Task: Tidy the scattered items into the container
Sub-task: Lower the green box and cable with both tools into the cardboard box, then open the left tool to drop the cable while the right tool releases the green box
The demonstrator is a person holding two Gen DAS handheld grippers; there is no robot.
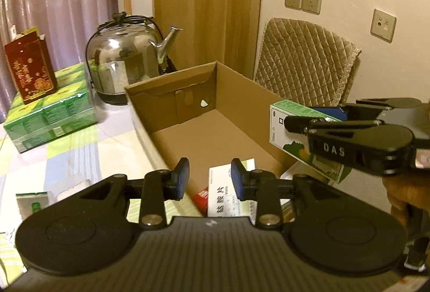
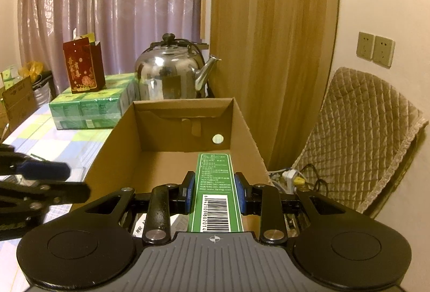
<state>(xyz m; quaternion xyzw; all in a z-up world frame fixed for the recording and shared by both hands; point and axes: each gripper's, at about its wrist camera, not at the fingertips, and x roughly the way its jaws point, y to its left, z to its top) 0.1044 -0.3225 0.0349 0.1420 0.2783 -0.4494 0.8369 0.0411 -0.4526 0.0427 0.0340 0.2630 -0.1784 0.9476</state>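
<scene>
Presently on record, item by item.

Cardboard box (image 1: 215, 128): open-topped, brown, centre of the left wrist view, standing on a table with a checked cloth (image 1: 70, 155). Its floor is mostly bare; a round hole shows in the far wall.

Left gripper (image 1: 210, 178): lower centre of the left wrist view, above the near end of the box. Jaws stand narrowly apart, nothing between the blue pads. Below them, inside the near end of the box, lies a white medicine packet (image 1: 223, 195) with printed characters, and beside it a small red item (image 1: 202, 198), too little shown to identify.

Right gripper (image 2: 214, 191): lower centre of the right wrist view, clamped on a long green carton (image 2: 214, 179), barcode face up, pads pressing both long sides. The carton juts forward over the box interior. In the left wrist view the same gripper enters from the right edge, holding the carton above the box's right wall.

Steel kettle (image 2: 172, 74): behind the box, spout pointing right.

Shrink-wrapped green packs (image 1: 51, 114): left of the kettle, with a red paper bag (image 1: 29, 68) on top.

Quilted chair back (image 2: 365, 136): right of the box, against the wall.

Small green packet (image 1: 33, 202): on the cloth, lower left of the left wrist view.
</scene>
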